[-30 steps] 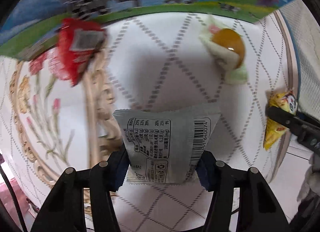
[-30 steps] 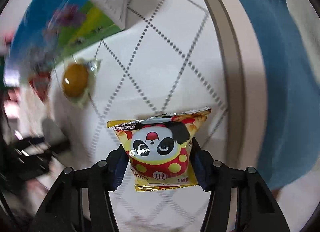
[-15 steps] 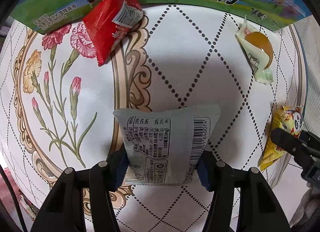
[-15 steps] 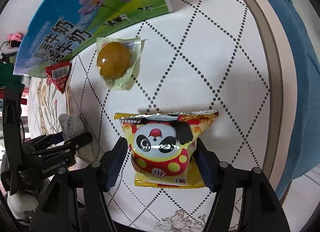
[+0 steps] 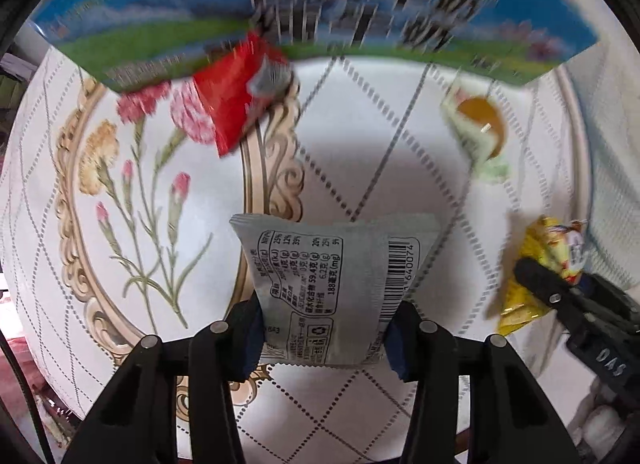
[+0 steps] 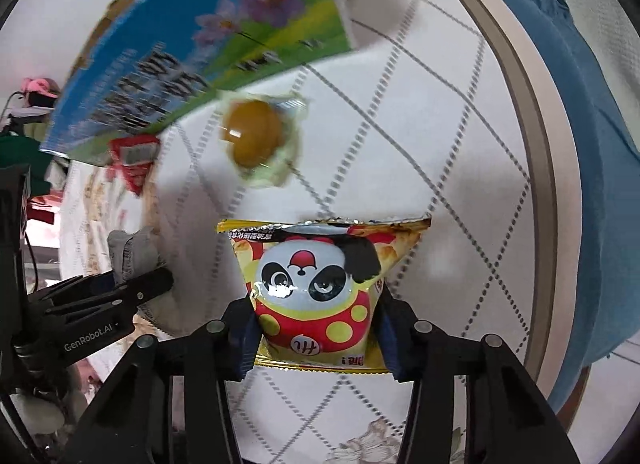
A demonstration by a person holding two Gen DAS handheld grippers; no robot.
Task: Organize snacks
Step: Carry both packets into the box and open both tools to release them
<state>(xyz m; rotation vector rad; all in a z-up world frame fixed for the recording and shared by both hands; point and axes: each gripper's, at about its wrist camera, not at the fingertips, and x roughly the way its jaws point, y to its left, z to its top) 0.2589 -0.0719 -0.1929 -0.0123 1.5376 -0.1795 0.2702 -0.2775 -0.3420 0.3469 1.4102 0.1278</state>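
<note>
Left tongs (image 5: 326,338) pinch a grey packet (image 5: 334,288); right tongs (image 6: 316,338) squeeze a panda snack bag (image 6: 320,292), both above the tabletop (image 5: 360,152). Light, crinkly, puffy pouches; gripping the lower sides looks secure.

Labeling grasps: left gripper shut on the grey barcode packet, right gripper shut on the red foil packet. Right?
Half right. The right wrist view shows the right gripper shut on the yellow panda-print packet; the red foil packet lies on the table. The left gripper does hold the grey barcode packet.

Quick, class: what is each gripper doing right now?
Left gripper: closed on the grey snack packet.
Right gripper: closed on the panda snack bag.
</note>
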